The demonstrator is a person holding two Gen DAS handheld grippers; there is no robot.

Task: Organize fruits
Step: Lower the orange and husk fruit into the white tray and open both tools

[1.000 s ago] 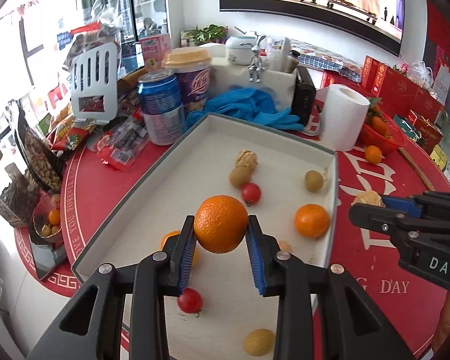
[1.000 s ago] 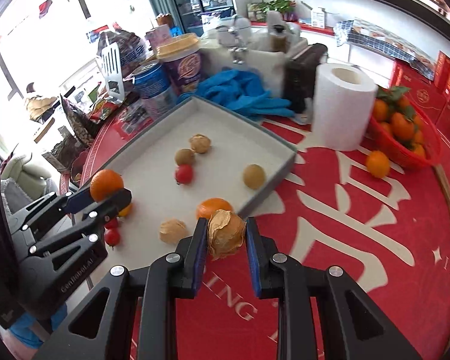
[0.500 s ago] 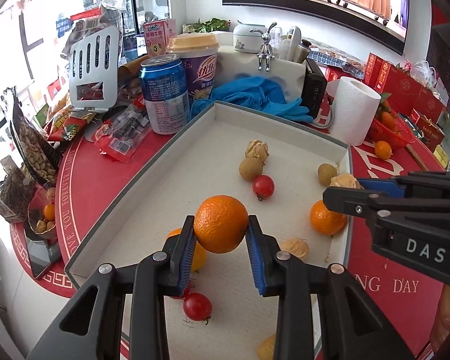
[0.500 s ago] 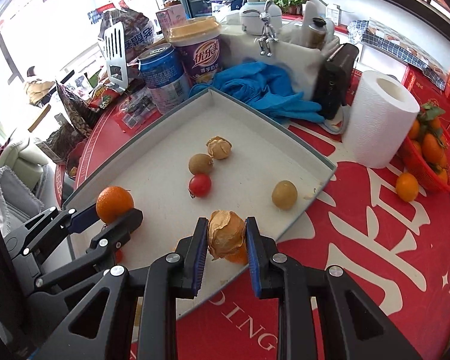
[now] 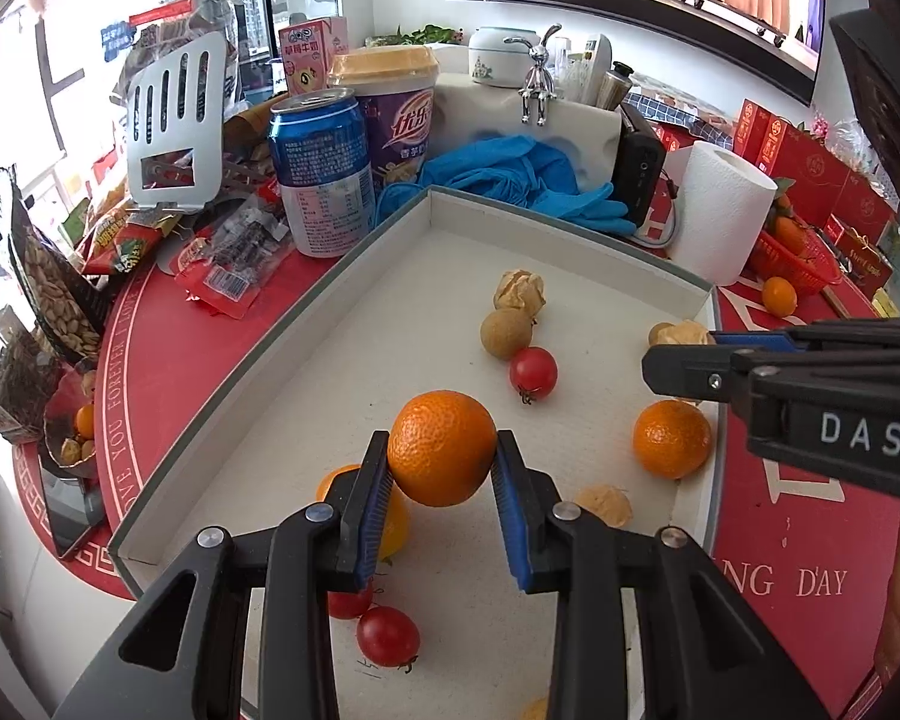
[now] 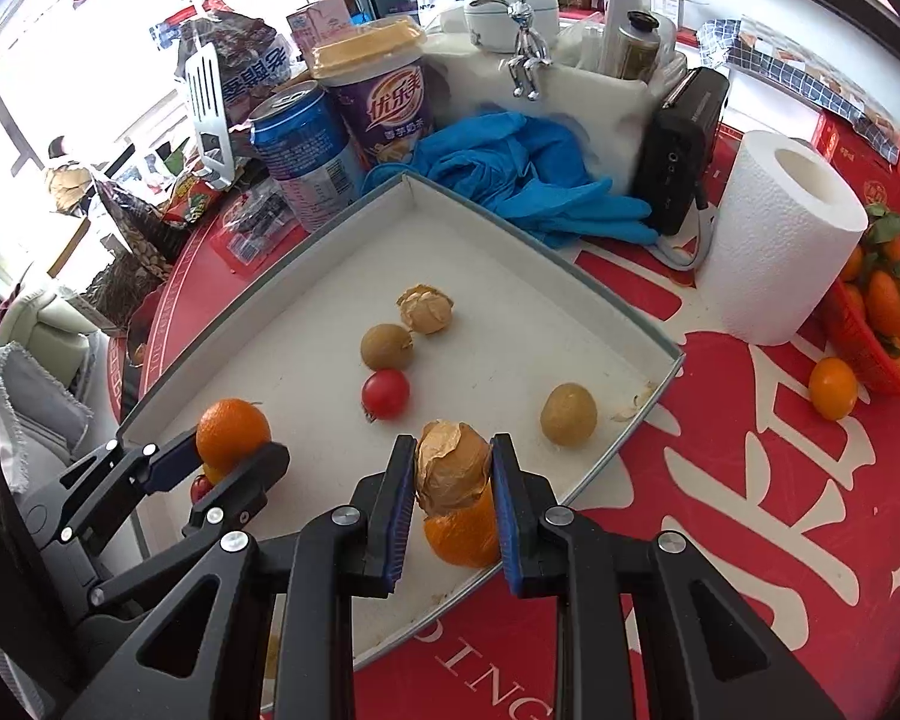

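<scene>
The left gripper (image 5: 442, 480), at the lower centre of the left wrist view, is clamped on a round orange mandarin (image 5: 442, 447), its blue pads pressing both sides of the fruit, which is held above the floor of a shallow white cardboard tray with a grey rim (image 5: 354, 252). The right gripper (image 6: 453, 501), at the lower centre of the right wrist view, is clamped on a papery tan husked physalis (image 6: 453, 467), held over the tray's near right edge with a second orange mandarin (image 6: 462, 537) directly below it on the tray floor. Loose on the tray floor toward the frame centre lie another husked physalis (image 6: 425, 309), a brown round longan (image 6: 387, 347) touching a red cherry tomato (image 6: 385, 393), and a second longan (image 6: 568, 413) apart to the right. In the left wrist view, two more cherry tomatoes (image 5: 387, 636) sit at the lower centre, beneath the gripper. The tray rests on a red printed worktop (image 6: 750, 480). Behind the tray, at the upper centre, stand a blue drinks can (image 6: 303, 150), a purple lidded cup (image 6: 384, 90) and crumpled blue gloves (image 6: 510, 162); a white paper roll (image 6: 780, 240) stands at the right, beside a red basket of mandarins (image 6: 882, 324).
</scene>
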